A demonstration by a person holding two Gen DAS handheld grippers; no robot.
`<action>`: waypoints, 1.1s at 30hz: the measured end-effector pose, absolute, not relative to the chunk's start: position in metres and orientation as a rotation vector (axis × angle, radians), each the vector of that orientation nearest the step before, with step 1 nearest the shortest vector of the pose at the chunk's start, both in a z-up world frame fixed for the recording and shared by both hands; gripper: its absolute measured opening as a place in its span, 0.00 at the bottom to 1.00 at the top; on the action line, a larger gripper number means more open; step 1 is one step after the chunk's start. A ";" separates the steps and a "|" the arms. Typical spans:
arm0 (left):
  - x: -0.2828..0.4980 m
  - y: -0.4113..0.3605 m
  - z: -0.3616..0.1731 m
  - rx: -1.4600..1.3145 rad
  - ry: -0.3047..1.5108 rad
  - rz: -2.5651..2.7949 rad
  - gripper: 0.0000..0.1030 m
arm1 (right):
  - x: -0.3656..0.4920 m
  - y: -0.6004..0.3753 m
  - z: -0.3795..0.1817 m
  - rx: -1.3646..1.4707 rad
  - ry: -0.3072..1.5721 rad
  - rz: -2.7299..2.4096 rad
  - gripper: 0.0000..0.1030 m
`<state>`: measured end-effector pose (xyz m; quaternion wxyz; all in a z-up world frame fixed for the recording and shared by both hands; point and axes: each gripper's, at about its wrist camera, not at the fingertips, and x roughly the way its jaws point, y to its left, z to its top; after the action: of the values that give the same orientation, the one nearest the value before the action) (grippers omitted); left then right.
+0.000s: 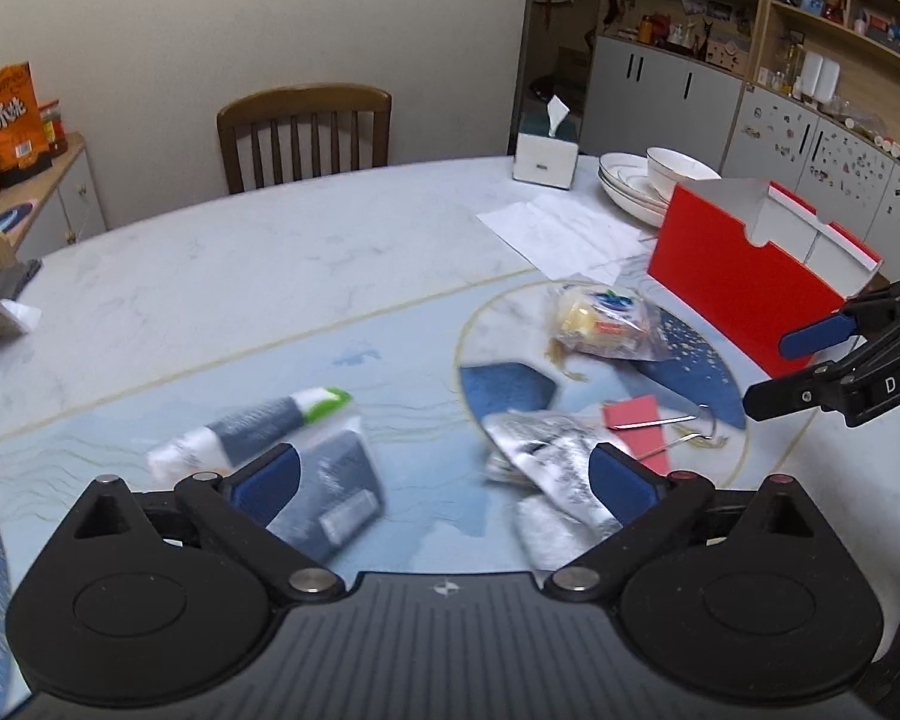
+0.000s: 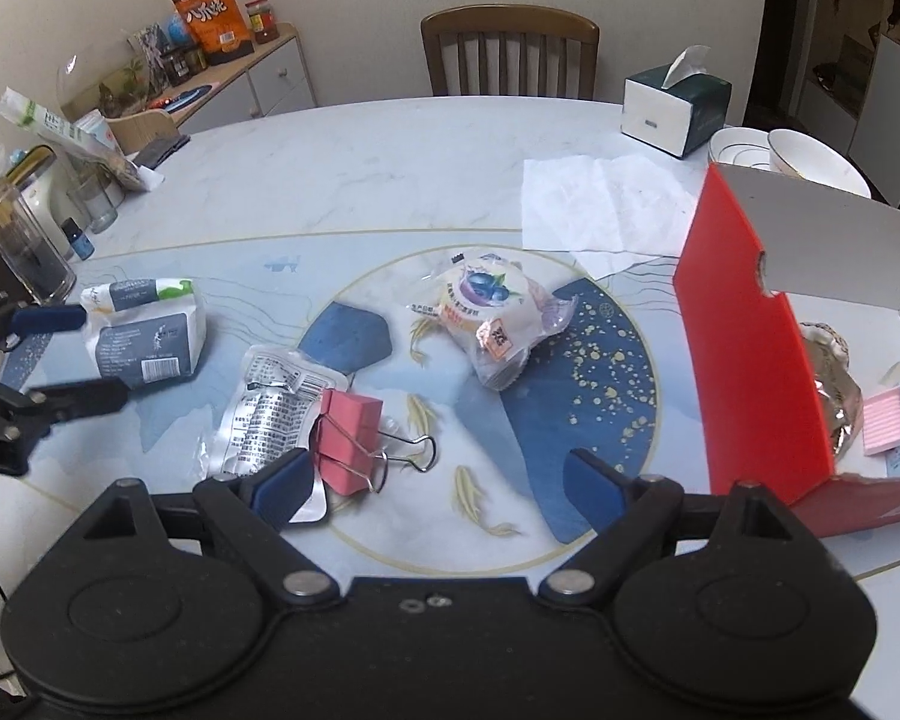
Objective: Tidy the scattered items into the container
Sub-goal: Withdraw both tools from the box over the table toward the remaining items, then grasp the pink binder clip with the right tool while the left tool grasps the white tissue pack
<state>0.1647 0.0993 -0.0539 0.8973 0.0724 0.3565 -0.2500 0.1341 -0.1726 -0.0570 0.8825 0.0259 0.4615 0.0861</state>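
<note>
The red cardboard box (image 2: pixel 750 360) stands open at the table's right, holding a foil item (image 2: pixel 834 384) and a pink pack (image 2: pixel 888 420). Scattered on the table are a blueberry snack bag (image 2: pixel 492 312), a pink binder clip (image 2: pixel 348 438), a silver foil packet (image 2: pixel 264 408) and a white-and-grey pack (image 2: pixel 150 330). My right gripper (image 2: pixel 438 480) is open over the clip and foil packet, holding nothing. My left gripper (image 1: pixel 444 480) is open above the blurred white-and-grey pack (image 1: pixel 330 480) and the foil packet (image 1: pixel 540 450). It also shows at the left edge of the right wrist view, as left gripper (image 2: pixel 72 357).
On the marble table (image 2: pixel 390 168) lie a paper napkin (image 2: pixel 600 204), a tissue box (image 2: pixel 672 108) and stacked plates with a bowl (image 2: pixel 798 156). Glass jars (image 2: pixel 24 246) crowd the left edge. A wooden chair (image 2: pixel 510 54) stands behind the table.
</note>
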 end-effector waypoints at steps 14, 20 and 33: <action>0.220 0.148 -0.073 0.253 0.766 -0.492 1.00 | 0.163 -0.140 -0.079 0.019 1.006 0.166 0.81; 0.231 0.152 -0.090 0.252 0.808 -0.503 1.00 | 0.175 -0.135 -0.090 0.021 1.027 0.137 0.72; 0.242 0.158 -0.104 0.204 0.843 -0.510 1.00 | 0.193 -0.119 -0.101 0.044 1.034 0.120 0.59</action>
<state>0.2420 0.1575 -0.1039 0.8760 0.0975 0.4042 -0.2444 0.1935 -0.1189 -0.1011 0.8674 0.0211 0.4940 0.0571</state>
